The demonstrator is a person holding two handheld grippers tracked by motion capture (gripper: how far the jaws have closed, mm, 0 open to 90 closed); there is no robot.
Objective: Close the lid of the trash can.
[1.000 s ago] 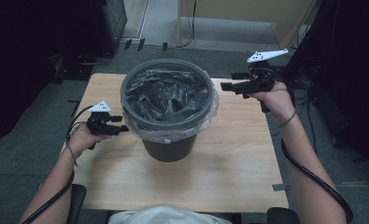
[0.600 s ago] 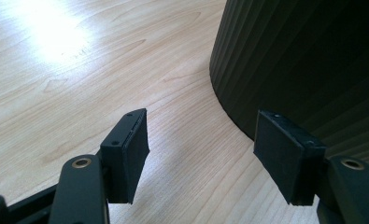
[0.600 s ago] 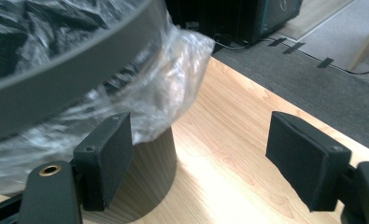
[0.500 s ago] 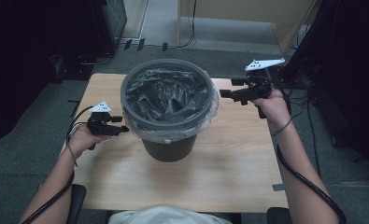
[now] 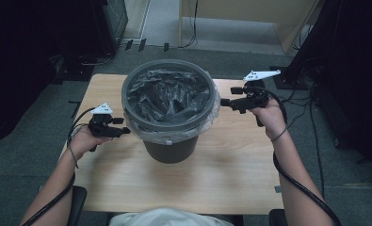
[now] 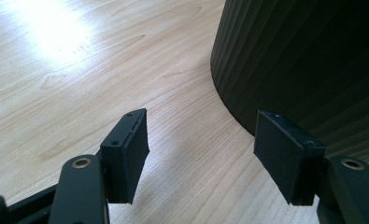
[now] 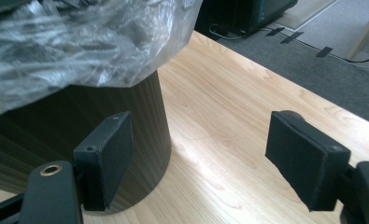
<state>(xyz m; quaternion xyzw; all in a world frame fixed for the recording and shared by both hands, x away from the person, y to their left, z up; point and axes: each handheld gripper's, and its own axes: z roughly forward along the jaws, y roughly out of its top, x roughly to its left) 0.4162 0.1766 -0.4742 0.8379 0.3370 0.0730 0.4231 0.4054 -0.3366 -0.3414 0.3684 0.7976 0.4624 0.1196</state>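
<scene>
In the left gripper view, the left claw [image 6: 201, 154] is standing wide with nothing between its pads, hovering low over the counter [image 6: 70, 84]; the ribbed dark wall of the bin [image 6: 303, 60] is curving just beyond the right-hand pad, apart from it. In the right gripper view, the right claw [image 7: 198, 158], whose jaws have just been opening, is gaping wide and empty beside the bin [image 7: 79, 130]; the crinkled clear liner [image 7: 79, 42] is hanging over the rim above it.

The high view is showing what those close views are hiding: the bin [image 5: 170, 150] is sitting mid-counter, the liner [image 5: 169, 96] is bunching inside it, the left claw [image 5: 122, 132] is facing its left side and the right claw [image 5: 225, 101] its right rim. Bare counter [image 5: 183, 183] is lying open in front of the bin, with narrower strips toward both side edges.
</scene>
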